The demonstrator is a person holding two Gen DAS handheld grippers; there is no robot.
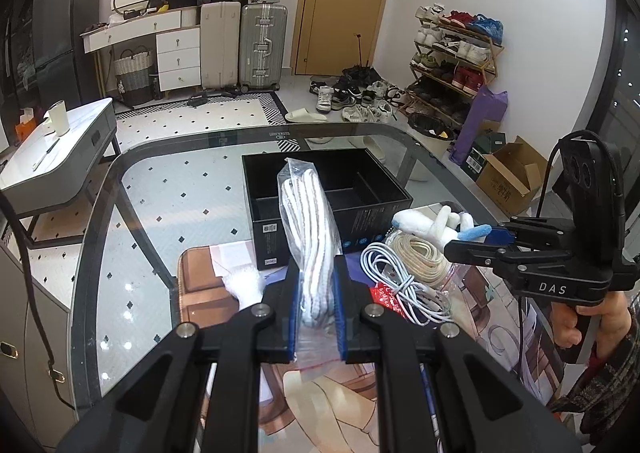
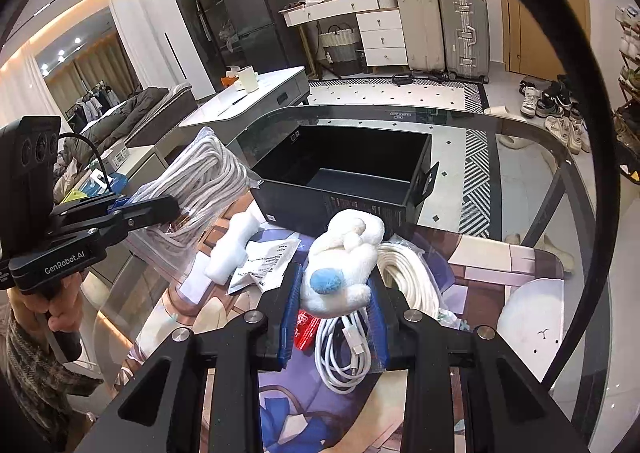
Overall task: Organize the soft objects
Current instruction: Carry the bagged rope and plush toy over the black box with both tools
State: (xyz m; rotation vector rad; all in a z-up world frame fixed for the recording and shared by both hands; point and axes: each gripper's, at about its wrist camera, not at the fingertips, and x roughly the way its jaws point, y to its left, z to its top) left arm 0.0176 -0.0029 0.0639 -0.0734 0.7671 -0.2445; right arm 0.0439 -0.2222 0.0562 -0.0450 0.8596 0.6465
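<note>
My left gripper [image 1: 317, 293] is shut on a clear bag of white rope [image 1: 310, 237] and holds it up in front of the open black box [image 1: 332, 209]. The bag also shows in the right wrist view [image 2: 200, 181], left of the box [image 2: 340, 181]. My right gripper [image 2: 334, 293] is shut on a white plush toy with a blue patch [image 2: 344, 265], held just before the box's near wall. In the left wrist view the plush [image 1: 436, 225] sits at the right gripper's tips [image 1: 460, 241].
On the printed mat [image 2: 500, 265] lie a white USB cable [image 2: 344, 353], a coil of cream cord in a bag [image 2: 404, 273], a red packet [image 2: 306, 329], white foam [image 2: 234, 241] and a paper sheet [image 2: 268, 261]. The glass table's rim [image 1: 120, 181] curves left.
</note>
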